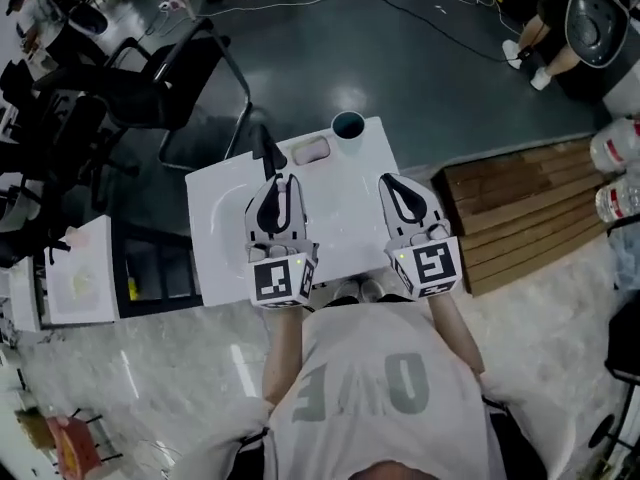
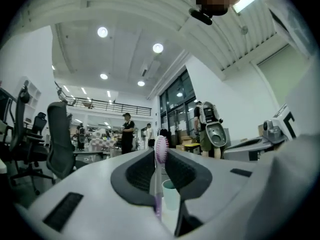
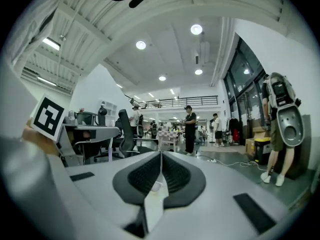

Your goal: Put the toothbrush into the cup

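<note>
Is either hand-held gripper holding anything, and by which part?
The left hand-held gripper is shut on the toothbrush, pinching its handle just below the bristle head. The right hand-held gripper is shut and empty.

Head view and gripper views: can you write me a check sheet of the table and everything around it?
Surface: white table, holding a cup and a dish.
Job's things: purple toothbrush with pink bristles, upright between the left jaws; pale teal round cup, at the table's far edge.
Clutter: small pale rectangular dish, beside the cup.
Grippers: left gripper shut on the toothbrush; right gripper jaws together, nothing between them.
Cables: white cable on the dark floor.
Surroundings: black office chair; wooden pallet.
</note>
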Demonstrator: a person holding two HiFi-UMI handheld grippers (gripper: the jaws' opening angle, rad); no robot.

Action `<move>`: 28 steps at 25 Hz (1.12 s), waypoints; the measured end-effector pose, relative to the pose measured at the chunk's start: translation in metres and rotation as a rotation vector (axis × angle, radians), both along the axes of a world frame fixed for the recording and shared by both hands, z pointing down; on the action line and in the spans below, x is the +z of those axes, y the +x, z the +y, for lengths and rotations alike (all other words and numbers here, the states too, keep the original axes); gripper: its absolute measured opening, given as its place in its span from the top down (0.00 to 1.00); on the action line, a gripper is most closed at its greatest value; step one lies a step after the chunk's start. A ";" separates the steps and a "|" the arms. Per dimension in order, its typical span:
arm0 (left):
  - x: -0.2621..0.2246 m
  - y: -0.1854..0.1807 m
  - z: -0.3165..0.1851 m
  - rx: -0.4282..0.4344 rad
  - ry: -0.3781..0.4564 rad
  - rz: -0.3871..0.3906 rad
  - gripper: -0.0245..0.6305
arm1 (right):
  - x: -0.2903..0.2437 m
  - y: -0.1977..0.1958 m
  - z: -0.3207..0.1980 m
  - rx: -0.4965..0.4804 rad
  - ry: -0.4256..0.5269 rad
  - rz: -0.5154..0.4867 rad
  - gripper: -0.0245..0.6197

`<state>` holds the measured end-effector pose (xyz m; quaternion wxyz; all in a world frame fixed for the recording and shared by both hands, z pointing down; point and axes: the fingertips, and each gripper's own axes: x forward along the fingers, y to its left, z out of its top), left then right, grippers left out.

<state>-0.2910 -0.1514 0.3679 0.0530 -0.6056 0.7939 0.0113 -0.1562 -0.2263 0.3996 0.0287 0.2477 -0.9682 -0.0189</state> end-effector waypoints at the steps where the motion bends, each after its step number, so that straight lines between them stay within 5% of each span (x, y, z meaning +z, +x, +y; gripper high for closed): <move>1: -0.001 0.005 -0.011 0.036 0.001 -0.002 0.84 | 0.000 0.005 -0.004 0.037 -0.005 -0.003 0.91; 10: -0.004 0.025 -0.032 0.198 0.010 0.012 0.84 | 0.005 0.012 -0.003 0.171 -0.030 -0.019 0.91; 28: 0.005 0.006 -0.031 0.205 -0.021 0.033 0.84 | 0.010 -0.002 0.004 0.183 -0.032 0.015 0.91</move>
